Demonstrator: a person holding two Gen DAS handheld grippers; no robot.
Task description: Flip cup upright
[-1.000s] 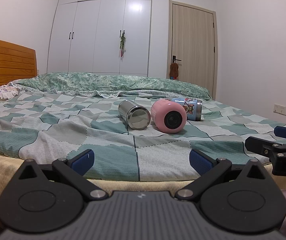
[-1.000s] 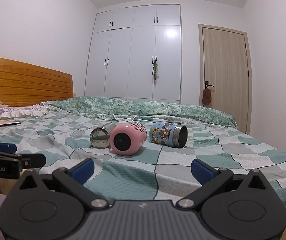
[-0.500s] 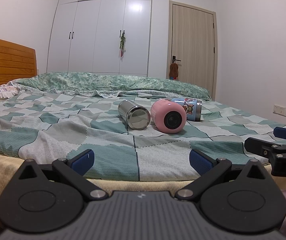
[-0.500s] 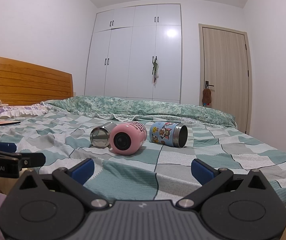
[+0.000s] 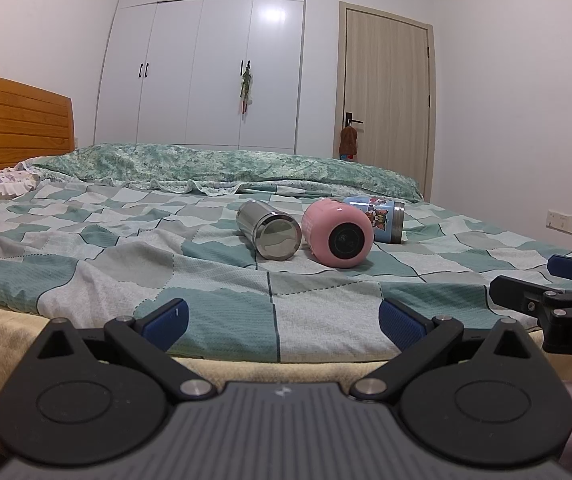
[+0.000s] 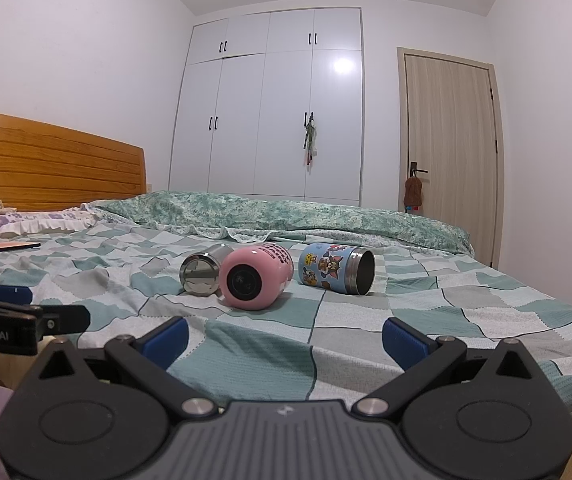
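Pink and rounded, a ceramic-looking cup is lying on its side in the middle of a green, grey and white checked bedspread, its dark circular base facing the cameras. In the left wrist view it is sitting at about twelve o'clock, slightly to one o'clock, from the left gripper, well apart from the fingertips. A shiny stainless steel cylinder cup is lying just beside it at its nine o'clock, its mirrored base turned toward the lens. A light blue cartoon-printed steel tumbler is resting on its side at the pink cup's three o'clock, its open mouth pointing toward three o'clock in the right wrist view; whether it is touching the pink cup cannot be told.

Both tools are hanging near the bed's front edge with nothing between their blue pads. The left gripper's jaws are standing spread wide and released; the right gripper is likewise spread and holding nothing. Each gripper is showing in the other's view, the right one at three o'clock in the left view, the left one at nine o'clock in the right view.

At the far side, a rumpled green floral quilt is lying across the bed, with a white wardrobe and a pale wooden door standing behind. An orange wooden headboard is standing at ten o'clock.
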